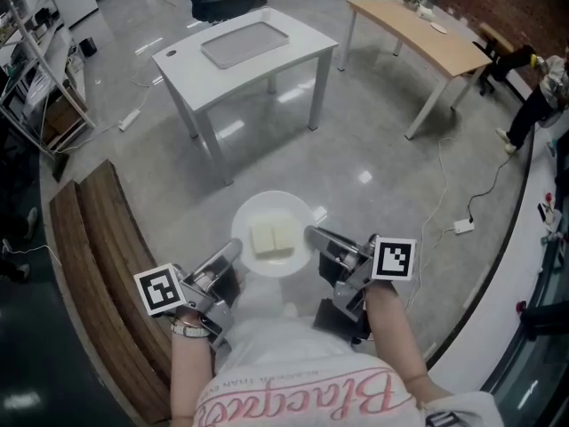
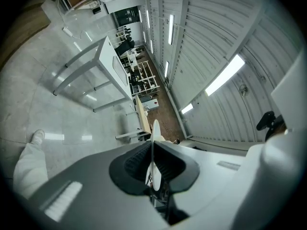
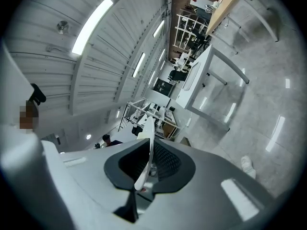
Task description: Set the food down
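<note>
Shiny grey concrete floor (image 1: 373, 163) all over, kind of a workshop space. In the head view there's a white table (image 1: 307, 47) up at 12 o'clock with a flat grey rectangular tray (image 1: 244, 43) on it. A light wooden table (image 1: 427, 34) sits around 2 o'clock, and a curved, wood-grained bench (image 1: 89, 265) runs down the 8 o'clock side.

Low in the middle of that view, a round, smooth white plate (image 1: 300, 210) hangs over the floor, well apart from both tables. The food (image 1: 272, 238) lies flat in its middle: two pale, squarish slabs touching side by side. Together they make a short rectangle with the long axis running 9 to 3, and the seam between them goes 12 to 6. The left gripper (image 1: 233, 254) has the rim at about 8 o'clock and the right gripper (image 1: 313, 237) has it at about 3 o'clock. Each gripper carries its black-and-white marker cube.

In the left gripper view the plate shows edge-on as a thin white blade. The ribbed black pads are clenched on it, and the white table is out at 10 o'clock.

The right gripper view is the same deal: the pads are clamped tight on the plate's thin rim, which tilts toward 12 o'clock. The food isn't visible in either gripper view.
</note>
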The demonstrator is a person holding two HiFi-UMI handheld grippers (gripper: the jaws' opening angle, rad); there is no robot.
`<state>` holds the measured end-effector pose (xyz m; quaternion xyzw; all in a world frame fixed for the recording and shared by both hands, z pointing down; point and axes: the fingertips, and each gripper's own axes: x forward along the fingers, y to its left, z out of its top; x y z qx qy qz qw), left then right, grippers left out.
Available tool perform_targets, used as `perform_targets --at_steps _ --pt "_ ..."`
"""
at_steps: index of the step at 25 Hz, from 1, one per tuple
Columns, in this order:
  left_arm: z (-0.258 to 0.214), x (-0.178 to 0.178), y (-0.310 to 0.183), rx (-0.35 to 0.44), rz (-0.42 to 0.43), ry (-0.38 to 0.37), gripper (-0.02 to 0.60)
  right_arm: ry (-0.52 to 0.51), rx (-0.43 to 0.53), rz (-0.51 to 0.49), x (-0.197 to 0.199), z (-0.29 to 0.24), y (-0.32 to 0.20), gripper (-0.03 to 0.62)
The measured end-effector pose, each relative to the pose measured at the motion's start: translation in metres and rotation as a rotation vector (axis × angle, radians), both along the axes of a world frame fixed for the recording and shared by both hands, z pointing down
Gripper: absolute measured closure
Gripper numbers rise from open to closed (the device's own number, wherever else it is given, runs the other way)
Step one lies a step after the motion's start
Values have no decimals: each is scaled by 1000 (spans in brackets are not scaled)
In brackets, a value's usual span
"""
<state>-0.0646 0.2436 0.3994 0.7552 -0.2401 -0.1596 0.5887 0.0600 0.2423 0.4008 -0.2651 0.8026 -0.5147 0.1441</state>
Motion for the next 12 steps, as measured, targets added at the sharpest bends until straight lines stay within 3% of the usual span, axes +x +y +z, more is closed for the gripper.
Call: perform_targets --at_steps 12 --pt "7 17 -84 -14 59 -4 566 7 -30 69 17 10 -74 569"
